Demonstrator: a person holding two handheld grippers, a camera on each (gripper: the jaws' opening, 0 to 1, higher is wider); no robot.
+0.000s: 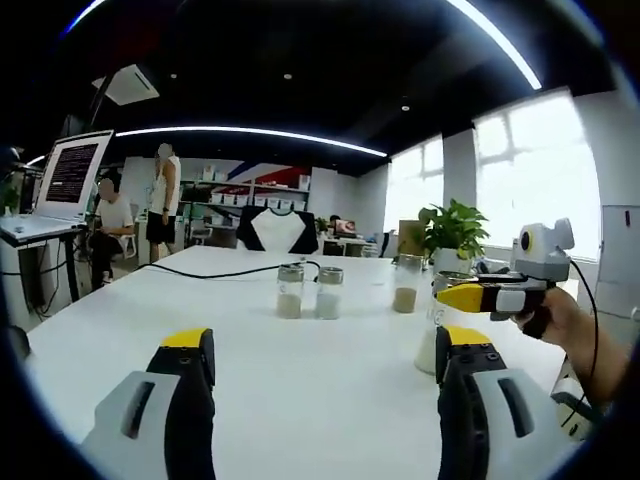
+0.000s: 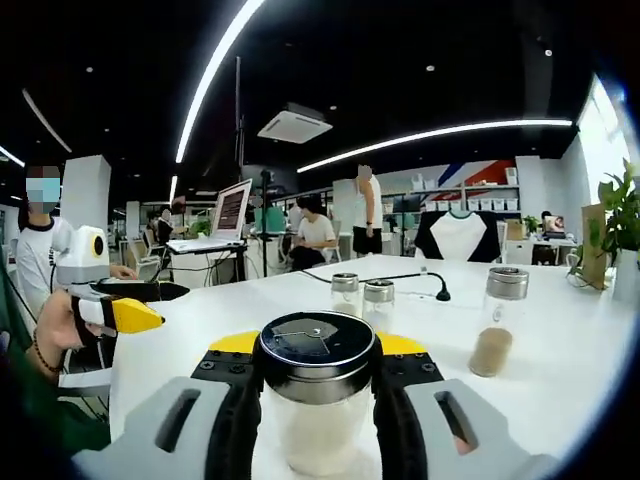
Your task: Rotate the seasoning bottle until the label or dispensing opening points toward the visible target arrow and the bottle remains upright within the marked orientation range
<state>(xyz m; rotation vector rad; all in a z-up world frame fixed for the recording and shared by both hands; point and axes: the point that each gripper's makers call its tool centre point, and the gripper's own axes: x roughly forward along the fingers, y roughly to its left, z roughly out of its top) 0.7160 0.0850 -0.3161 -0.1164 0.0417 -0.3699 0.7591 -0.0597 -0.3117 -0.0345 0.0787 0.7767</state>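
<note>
A seasoning bottle (image 2: 316,400) with a dark round lid and white powder stands upright on the white table (image 2: 560,350). My right gripper (image 2: 316,415) is shut on it, one jaw against each side of the glass. In the left gripper view this bottle (image 1: 430,345) stands at the right, partly hidden behind my own jaw, with the right gripper (image 1: 462,297) reaching in over it. My left gripper (image 1: 326,345) is open above the table (image 1: 320,400), with nothing between its jaws. It also shows as the left gripper (image 2: 135,315) in a hand at the left.
Two small jars (image 1: 290,292) (image 1: 329,292) stand side by side mid-table, and a third jar (image 1: 406,284) with brown powder stands further right. A black cable (image 1: 220,272) runs across the far side. A potted plant (image 1: 455,228) and a laptop (image 1: 70,180) flank the table; people stand and sit behind.
</note>
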